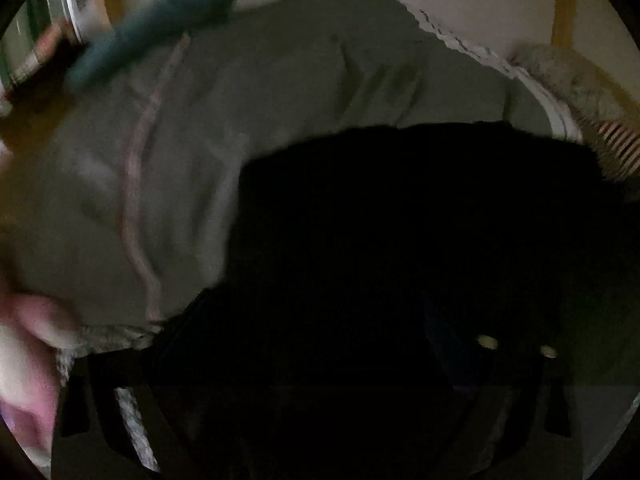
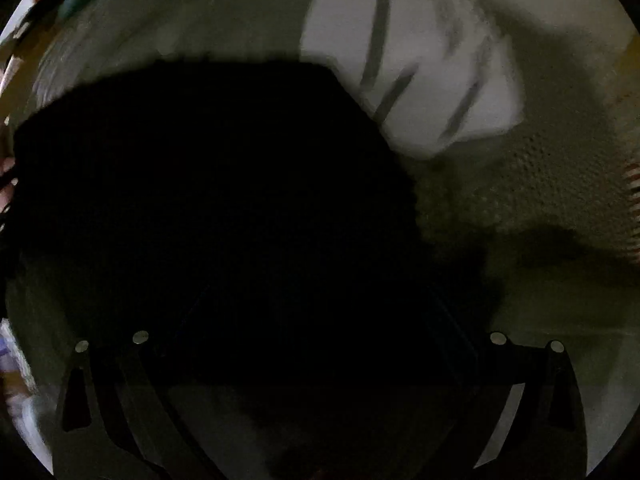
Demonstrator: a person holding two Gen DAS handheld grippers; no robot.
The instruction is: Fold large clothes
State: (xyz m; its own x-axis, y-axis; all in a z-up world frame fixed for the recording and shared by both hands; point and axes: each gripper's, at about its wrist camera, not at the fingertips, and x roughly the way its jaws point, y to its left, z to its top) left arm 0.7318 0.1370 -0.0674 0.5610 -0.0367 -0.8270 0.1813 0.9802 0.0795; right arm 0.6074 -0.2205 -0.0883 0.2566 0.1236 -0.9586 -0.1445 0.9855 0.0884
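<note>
covering both tongs (image 1: 320, 360): black garment (image 1: 400, 208)

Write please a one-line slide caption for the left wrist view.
Black garment lying over grey-green clothing, blurred, seen past the left gripper.

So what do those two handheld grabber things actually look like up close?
Both are dark and hard to make out. The right gripper has black, angular plastic fingers with slot-shaped cutouts and small round silver studs near the base. The left gripper looks the same, with pale studs. No cables or markings show.
</note>
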